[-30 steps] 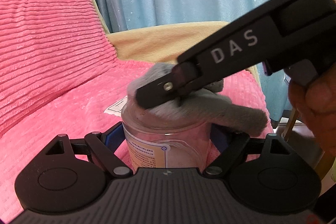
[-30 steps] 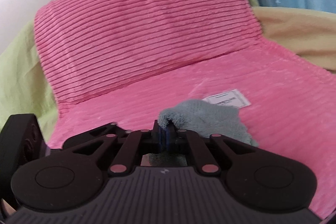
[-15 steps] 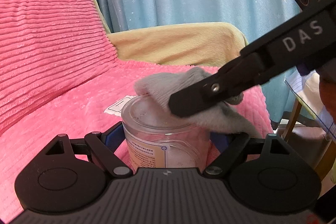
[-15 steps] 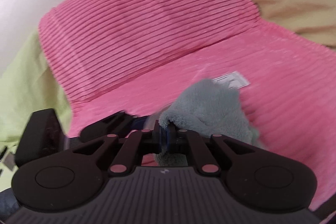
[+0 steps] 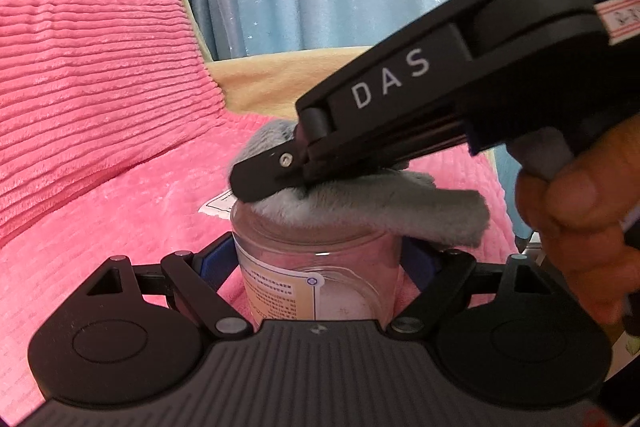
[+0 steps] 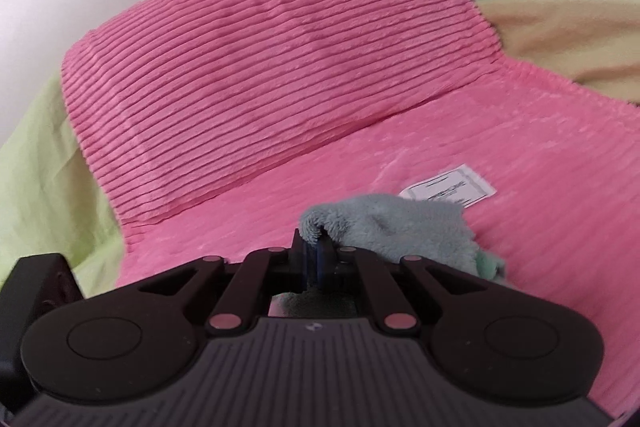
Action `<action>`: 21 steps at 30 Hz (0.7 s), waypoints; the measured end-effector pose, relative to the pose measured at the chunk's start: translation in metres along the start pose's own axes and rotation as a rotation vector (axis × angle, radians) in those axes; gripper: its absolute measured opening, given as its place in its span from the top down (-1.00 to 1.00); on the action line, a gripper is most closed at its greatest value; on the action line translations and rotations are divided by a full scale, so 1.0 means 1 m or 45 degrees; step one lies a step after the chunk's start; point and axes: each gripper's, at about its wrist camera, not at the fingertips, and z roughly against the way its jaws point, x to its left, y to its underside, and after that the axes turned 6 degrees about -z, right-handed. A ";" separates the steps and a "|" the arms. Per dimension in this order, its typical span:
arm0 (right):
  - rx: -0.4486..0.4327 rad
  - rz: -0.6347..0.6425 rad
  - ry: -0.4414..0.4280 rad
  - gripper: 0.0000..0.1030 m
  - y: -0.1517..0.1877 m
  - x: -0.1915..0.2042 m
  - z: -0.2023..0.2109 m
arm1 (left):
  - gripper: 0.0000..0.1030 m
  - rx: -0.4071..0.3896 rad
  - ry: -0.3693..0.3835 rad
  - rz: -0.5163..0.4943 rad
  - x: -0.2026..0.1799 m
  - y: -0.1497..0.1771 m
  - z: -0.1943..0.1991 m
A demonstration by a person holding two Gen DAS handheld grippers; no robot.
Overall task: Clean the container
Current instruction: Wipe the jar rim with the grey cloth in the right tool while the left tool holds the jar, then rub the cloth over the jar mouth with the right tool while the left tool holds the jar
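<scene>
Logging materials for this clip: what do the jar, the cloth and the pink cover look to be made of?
Jar: clear plastic or glass, glossy; see-through wall with highlights and a printed label. Which one, I cannot tell.
Cloth: grey fleecy microfibre by its look, matte, with a fuzzy pile; it drapes over the jar top.
Pink cover: soft ribbed plush like corduroy, with a slight sheen.

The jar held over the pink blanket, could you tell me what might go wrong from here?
The left gripper holds the clear jar only by its sides, so pressing down with the grey cloth might make it slip. The cloth sits in the tip of the right gripper and could pull loose.
</scene>
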 end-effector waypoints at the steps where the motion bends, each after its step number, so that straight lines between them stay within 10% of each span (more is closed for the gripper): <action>1: -0.005 0.014 0.018 0.97 -0.001 -0.001 0.001 | -0.65 -0.001 0.000 -0.005 0.000 0.000 0.000; 21: 0.119 -0.035 -0.137 0.95 0.008 -0.023 0.045 | -0.65 0.006 -0.003 -0.019 0.006 0.001 0.002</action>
